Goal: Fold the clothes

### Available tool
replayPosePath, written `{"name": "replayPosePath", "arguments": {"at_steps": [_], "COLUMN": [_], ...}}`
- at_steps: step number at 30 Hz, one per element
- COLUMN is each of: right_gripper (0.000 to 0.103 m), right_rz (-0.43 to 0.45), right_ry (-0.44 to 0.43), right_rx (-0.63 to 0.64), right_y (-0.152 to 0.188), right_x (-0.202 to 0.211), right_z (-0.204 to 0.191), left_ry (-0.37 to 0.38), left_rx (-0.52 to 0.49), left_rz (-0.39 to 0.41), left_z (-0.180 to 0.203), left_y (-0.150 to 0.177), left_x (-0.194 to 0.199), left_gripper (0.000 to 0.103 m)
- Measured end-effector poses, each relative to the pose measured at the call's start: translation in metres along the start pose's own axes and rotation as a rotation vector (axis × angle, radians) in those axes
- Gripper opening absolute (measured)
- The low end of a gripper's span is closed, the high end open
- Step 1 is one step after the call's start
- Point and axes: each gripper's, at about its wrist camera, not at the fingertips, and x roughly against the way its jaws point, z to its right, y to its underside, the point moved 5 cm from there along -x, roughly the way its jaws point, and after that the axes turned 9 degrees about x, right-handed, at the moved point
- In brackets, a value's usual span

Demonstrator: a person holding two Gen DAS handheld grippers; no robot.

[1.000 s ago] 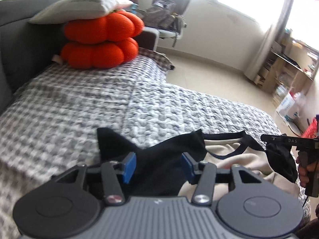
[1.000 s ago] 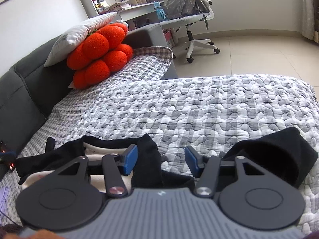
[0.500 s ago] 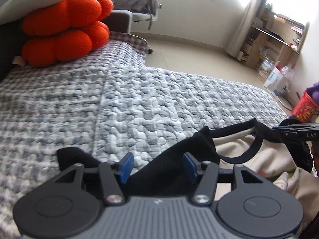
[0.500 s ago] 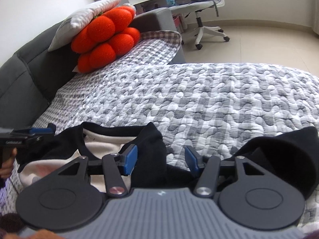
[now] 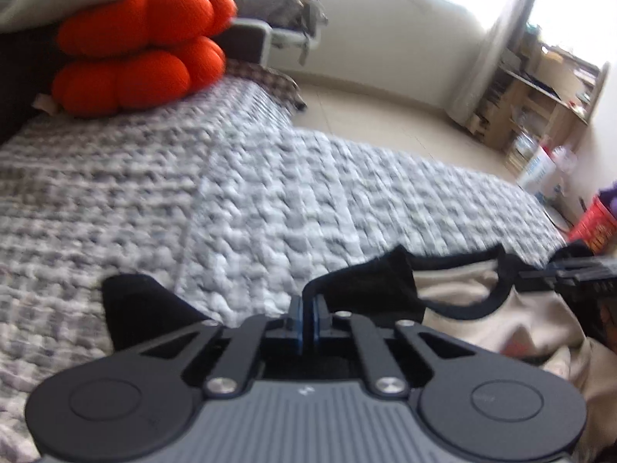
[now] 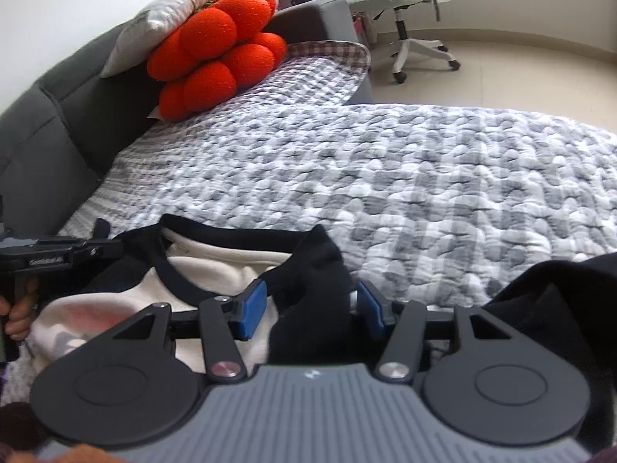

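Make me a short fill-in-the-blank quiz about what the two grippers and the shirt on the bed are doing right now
1. The left gripper is ____ on the shirt's black sleeve.
2. The right gripper is ____, its blue fingers on either side of black fabric.
3. The shirt has a cream body and a ____ collar.
4. The orange cushion lies under a ____ pillow.

Missing words: shut; open; black; white

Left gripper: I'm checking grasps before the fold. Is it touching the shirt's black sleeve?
Touching. In the left wrist view the left gripper has its blue pads pressed together on a pinch of the black sleeve.
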Motion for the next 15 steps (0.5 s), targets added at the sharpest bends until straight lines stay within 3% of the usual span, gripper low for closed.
{"name": "replayPosePath", "arguments": {"at_steps": [3,9,11,14,15], "right_gripper": [0.057,0.054,0.049,0.035,0.026], "right_rz": [0.021,0.034,0.018,0.004,0.017], "right_ry": [-0.018,-0.050,-0.052,-0.039,-0.008], "right_rx": [-0.020,-0.108,-0.102,-0.082,-0.057], "right_y": [-0.003,-0.003,-0.002,-0.001,-0.002], "right_x": [0.008,0.014,0.010,0.007,0.009], "right_z": [0.001,0.013,0.010,0.005,0.002], "left_ry": [-0.023,-0.079,-0.072,-0.057,-0.053], "left_rx": [0.046,0.111,0.137,0.167,0.178], "left_rz": [0.040,-0.041,-0.059,-0.074,-0.073], "left_z": [-0.008,-0.026,-0.029,-0.033,-0.033], "left_y": [-0.011,-0.004,0.002,0.006,0.005], "left_x": [0.010,0.007,0.004,0.001,0.001], "left_gripper": [0.004,0.005,0.005,0.005,0.005]}}
